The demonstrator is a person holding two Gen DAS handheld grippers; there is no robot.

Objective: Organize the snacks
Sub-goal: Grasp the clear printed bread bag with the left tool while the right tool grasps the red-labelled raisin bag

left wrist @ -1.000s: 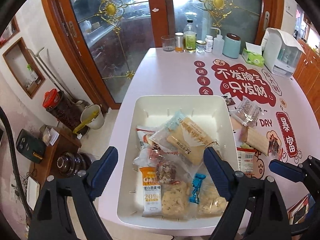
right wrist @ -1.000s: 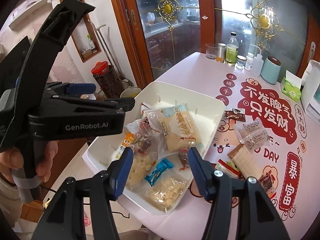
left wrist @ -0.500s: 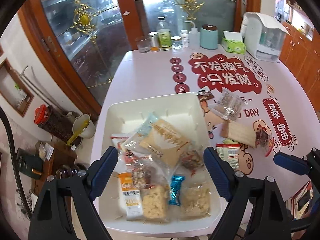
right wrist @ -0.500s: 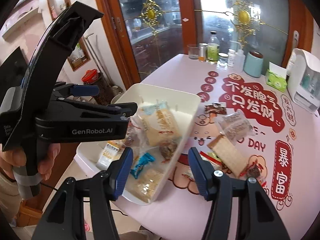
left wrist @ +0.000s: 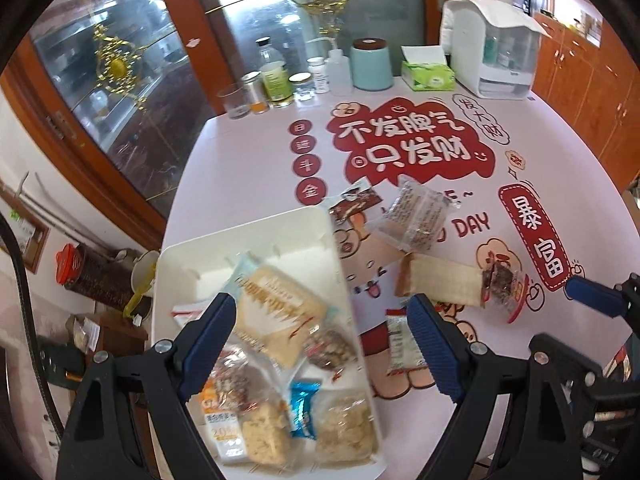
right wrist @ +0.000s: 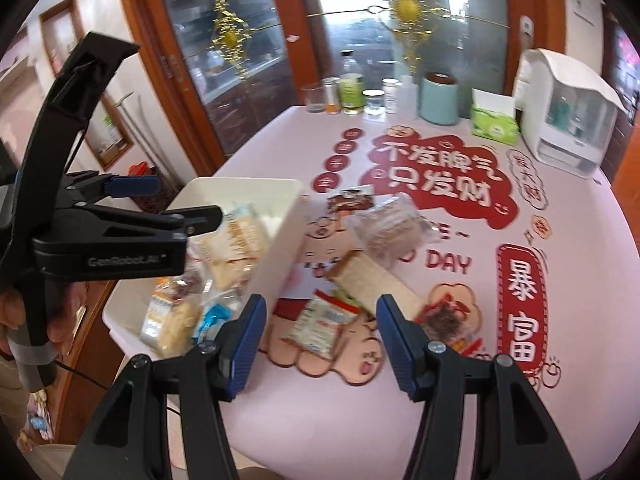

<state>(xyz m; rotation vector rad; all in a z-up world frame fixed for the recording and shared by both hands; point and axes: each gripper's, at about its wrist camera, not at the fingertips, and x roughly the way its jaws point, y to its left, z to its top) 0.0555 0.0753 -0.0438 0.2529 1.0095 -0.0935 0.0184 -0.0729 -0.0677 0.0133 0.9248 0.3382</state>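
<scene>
A white bin (left wrist: 276, 236) (right wrist: 276, 216) at the table's front left holds several wrapped snacks, among them a large cracker pack (left wrist: 276, 312). Loose snacks lie on the table to its right: a white seed packet (right wrist: 320, 320) (left wrist: 400, 340), a tan wafer bar (right wrist: 372, 276) (left wrist: 440, 284), a red dried-fruit packet (right wrist: 444, 320), a clear grain packet (right wrist: 388, 224) (left wrist: 416, 216) and a small brown packet (right wrist: 350, 200). My left gripper (left wrist: 320, 340) is open and empty above the bin's right rim. My right gripper (right wrist: 320, 342) is open and empty just above the seed packet.
The pink table has a red printed cover. At its far edge stand bottles and jars (left wrist: 276, 80), a teal canister (left wrist: 372, 64), a green tissue box (left wrist: 428, 74) and a white dispenser (left wrist: 496, 60). A glass door is behind; the floor drops off left of the bin.
Both grippers have swung right, from over the bin toward the loose snacks on the table. The right gripper now hovers over the seed packet. Both stay open and empty.
</scene>
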